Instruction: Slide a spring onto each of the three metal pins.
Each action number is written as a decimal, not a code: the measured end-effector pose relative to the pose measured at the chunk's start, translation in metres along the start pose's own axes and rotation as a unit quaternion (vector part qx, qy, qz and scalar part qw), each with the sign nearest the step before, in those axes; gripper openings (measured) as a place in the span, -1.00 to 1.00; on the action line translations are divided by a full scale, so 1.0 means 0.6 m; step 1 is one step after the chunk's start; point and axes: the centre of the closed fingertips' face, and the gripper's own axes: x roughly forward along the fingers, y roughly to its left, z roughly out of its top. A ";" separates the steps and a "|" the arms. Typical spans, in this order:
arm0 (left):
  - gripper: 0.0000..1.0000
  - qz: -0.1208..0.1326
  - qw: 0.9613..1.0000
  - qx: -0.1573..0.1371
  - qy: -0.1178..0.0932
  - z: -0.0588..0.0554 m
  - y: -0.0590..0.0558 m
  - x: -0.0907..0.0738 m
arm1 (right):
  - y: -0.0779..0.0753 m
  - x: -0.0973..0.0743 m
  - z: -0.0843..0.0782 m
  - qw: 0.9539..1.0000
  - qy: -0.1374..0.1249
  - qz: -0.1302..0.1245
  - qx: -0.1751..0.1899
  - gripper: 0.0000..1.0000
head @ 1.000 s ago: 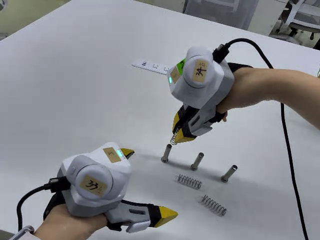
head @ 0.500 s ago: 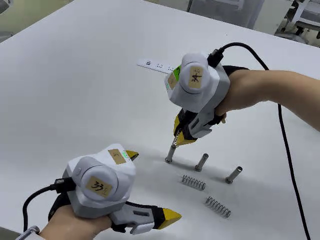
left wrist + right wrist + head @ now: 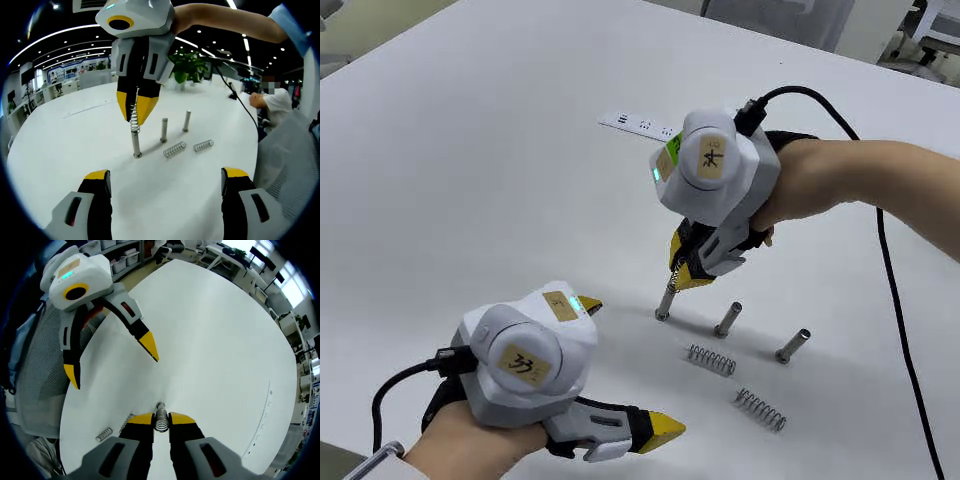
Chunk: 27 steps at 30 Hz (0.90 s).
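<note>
Head view: my right gripper pinches a spring by its upper coils, lower end at the top of the end pin. Two loose springs lie near the other pins.

Left gripper view: my left gripper hangs wide open, empty.

Right gripper view: the jaws are closed on the coil. I judge it light, squashy and prone to buckling, so I grip gently near the top.

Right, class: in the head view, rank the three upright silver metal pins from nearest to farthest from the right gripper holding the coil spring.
1. Left silver metal pin, directly below the right gripper and its held coil spring.
2. Middle silver metal pin, one place along to the right.
3. Right silver metal pin, at the row's far end.
</note>
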 end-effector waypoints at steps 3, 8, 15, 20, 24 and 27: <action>0.85 -0.001 1.000 -0.001 0.001 0.000 0.000 0.000 | -0.001 0.001 0.001 1.000 0.003 -0.002 -0.003 -0.75; 0.84 -0.002 1.000 -0.002 0.004 -0.003 -0.001 0.000 | -0.003 0.010 -0.003 1.000 0.012 -0.004 -0.007 -0.75; 0.83 -0.007 1.000 0.000 0.007 -0.006 -0.004 0.000 | -0.001 0.023 -0.009 1.000 0.022 -0.004 -0.005 -0.75; 0.83 -0.008 1.000 -0.001 0.007 -0.008 -0.003 0.001 | -0.001 0.033 -0.009 1.000 0.025 -0.003 -0.003 -0.75; 0.82 -0.009 1.000 -0.001 0.007 -0.010 -0.003 0.001 | 0.001 0.041 -0.009 1.000 0.030 0.001 -0.004 -0.75; 0.82 -0.009 1.000 -0.002 0.008 -0.011 -0.002 0.000 | 0.000 0.044 -0.010 0.999 0.036 -0.001 -0.008 -0.75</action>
